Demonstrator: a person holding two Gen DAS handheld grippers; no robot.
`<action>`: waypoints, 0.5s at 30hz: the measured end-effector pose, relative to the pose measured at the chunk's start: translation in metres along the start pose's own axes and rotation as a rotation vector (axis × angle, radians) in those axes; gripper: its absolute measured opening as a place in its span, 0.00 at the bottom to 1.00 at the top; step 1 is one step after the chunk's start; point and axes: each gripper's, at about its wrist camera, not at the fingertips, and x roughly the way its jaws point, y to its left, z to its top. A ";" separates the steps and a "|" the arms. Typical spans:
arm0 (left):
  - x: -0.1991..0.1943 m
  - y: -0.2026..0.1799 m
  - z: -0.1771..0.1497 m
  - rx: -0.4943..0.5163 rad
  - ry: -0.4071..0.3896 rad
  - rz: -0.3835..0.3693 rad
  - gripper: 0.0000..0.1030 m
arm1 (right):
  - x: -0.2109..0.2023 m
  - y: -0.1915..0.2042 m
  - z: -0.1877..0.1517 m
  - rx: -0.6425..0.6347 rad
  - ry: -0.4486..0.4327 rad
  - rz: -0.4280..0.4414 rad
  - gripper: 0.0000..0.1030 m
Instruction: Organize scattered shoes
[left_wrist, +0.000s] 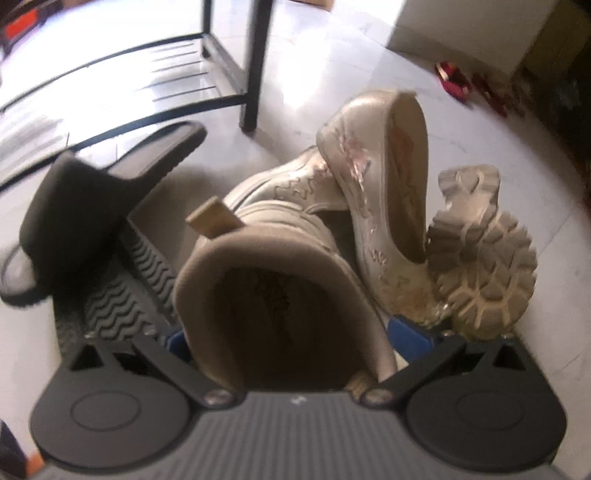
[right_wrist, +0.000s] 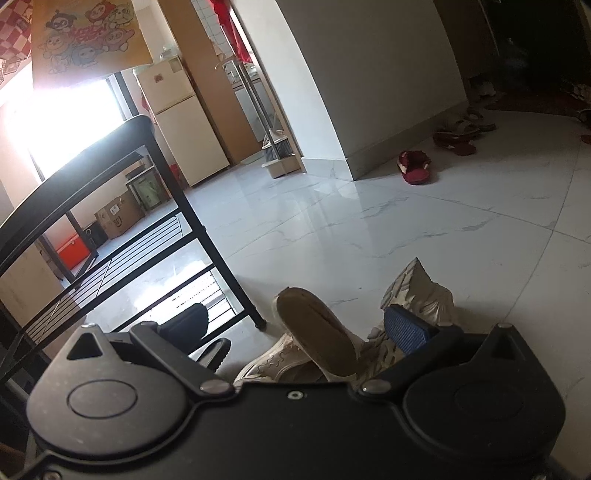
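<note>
Home: fridge (right_wrist: 177, 122), broom (right_wrist: 275, 144), slippers (right_wrist: 415, 166) scattered on tiled floor (right_wrist: 369, 221).

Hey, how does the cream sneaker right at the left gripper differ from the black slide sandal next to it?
The cream high-top sneaker is pale, closed and padded at the collar; the black slide sandal is dark and open, with one broad strap. The sneaker shows its inside opening to the left wrist camera, while the sandal is tipped up, baring its grey wavy-tread sole. The sneaker's collar sits between the left gripper's blue pads; the sandal lies outside them. Both are by the black rack's leg.
</note>
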 end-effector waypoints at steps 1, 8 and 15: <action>0.002 0.001 0.001 -0.010 0.000 -0.009 0.97 | 0.000 0.001 0.001 0.003 0.002 -0.002 1.00; 0.008 -0.009 0.001 0.034 0.011 0.015 0.99 | 0.005 0.012 0.004 -0.031 0.008 -0.001 1.00; 0.009 -0.012 -0.002 0.082 -0.005 0.019 0.99 | 0.010 0.022 0.004 -0.037 0.015 0.001 1.00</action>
